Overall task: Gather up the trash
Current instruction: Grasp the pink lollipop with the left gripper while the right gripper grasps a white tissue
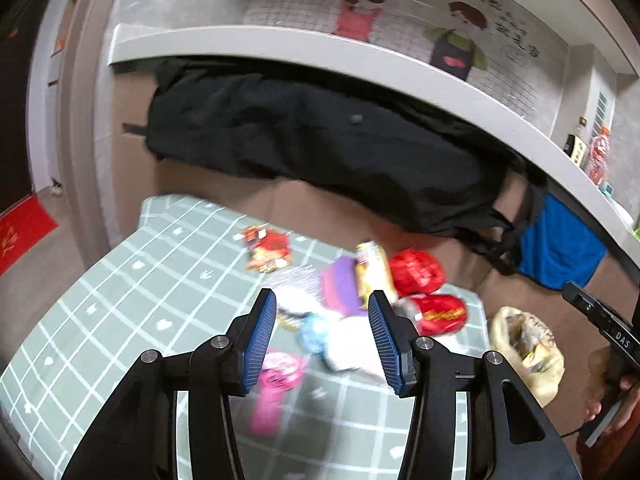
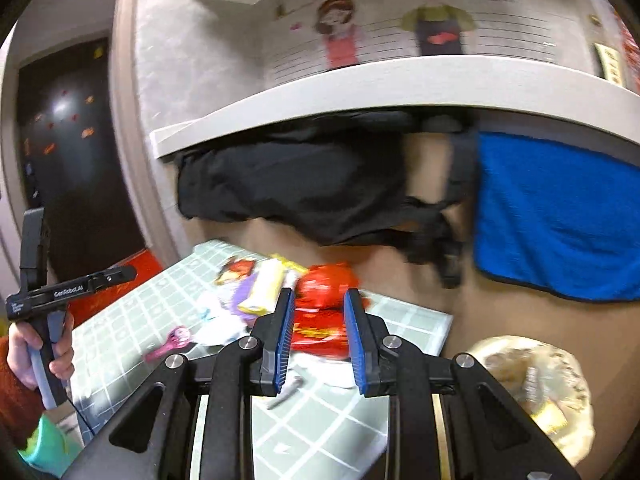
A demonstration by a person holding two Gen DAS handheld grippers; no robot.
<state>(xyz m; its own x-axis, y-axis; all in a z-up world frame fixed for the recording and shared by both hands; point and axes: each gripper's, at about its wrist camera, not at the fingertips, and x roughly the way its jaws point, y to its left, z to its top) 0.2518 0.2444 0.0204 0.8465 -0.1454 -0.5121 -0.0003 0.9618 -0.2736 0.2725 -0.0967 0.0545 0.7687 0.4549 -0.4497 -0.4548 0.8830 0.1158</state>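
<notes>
Two red packets (image 1: pixel 416 272) — one pink wrapper (image 1: pixel 276 384) — on checked cloth (image 1: pixel 120 280).

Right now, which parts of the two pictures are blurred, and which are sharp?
Left wrist view: the blue ribbed fingers are sharp; the red foil wrappers and pink plastic wrapper smear. Right wrist view: the checked green mat and yellowish plastic bag blur; fisheye bends the white shelf edge.
</notes>
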